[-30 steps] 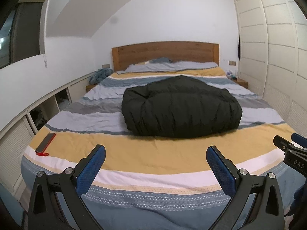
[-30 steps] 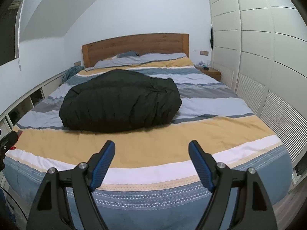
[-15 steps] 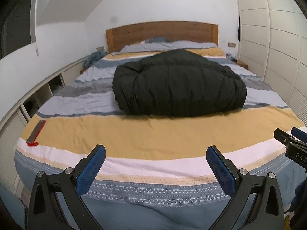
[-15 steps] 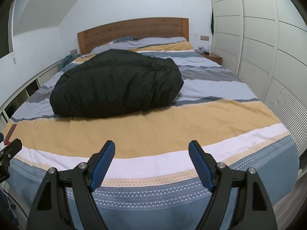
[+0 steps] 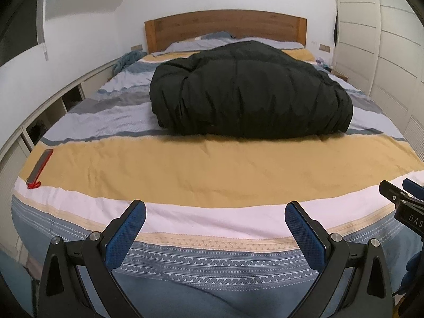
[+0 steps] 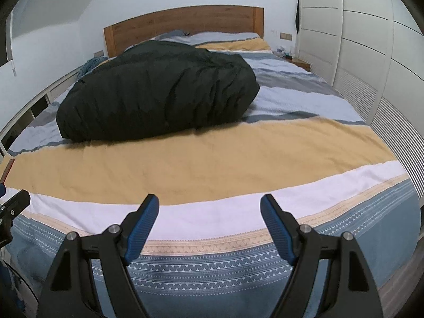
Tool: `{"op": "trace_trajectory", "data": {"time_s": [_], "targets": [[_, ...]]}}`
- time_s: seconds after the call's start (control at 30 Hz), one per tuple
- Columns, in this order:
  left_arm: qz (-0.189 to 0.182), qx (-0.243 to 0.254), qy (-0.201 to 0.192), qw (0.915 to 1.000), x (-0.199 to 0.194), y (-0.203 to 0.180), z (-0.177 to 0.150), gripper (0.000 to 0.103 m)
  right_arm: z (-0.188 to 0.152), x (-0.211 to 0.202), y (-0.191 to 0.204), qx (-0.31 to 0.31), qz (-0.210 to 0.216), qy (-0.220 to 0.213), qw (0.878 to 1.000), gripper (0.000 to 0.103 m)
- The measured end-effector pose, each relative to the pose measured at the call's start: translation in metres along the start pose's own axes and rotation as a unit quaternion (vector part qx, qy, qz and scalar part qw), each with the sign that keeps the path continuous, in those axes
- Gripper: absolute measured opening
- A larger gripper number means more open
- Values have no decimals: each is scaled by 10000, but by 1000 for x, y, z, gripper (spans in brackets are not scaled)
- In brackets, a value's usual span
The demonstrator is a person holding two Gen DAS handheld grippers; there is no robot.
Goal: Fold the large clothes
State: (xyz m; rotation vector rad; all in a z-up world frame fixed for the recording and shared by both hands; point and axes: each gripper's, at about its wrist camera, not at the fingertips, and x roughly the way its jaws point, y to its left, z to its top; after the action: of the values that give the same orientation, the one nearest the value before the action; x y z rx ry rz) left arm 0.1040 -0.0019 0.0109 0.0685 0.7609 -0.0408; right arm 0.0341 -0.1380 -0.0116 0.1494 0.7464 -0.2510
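Approach | left gripper (image 5: 215,218) and right gripper (image 6: 209,212) lowered and closer than 1 second ago, both spread, pinching nothing | black coat (image 5: 249,90) bundled mid-bed (image 5: 185,164), far of grippers, untouched | folding not begun.

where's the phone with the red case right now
In the left wrist view the phone lies at the bed's left edge on the yellow stripe, well left of the black coat.

The dark jacket (image 5: 251,90) is matt, wrinkled puffy cloth; under it the bedspread (image 5: 185,169) is soft woven cloth; behind it, a smooth wooden headboard (image 5: 225,26).
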Motion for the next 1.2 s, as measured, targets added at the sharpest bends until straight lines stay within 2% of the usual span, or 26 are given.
{"op": "trace_trajectory", "data": {"time_s": [0.37,1.2], "targets": [[-39,-31,95,9999,13,1,-2,102,0,17,-1,-50,-25,129,9999,78],[-38,-81,3,10000,5,6,-4,102,-2,4,-4,-66,-73,33,9999,78]]}}
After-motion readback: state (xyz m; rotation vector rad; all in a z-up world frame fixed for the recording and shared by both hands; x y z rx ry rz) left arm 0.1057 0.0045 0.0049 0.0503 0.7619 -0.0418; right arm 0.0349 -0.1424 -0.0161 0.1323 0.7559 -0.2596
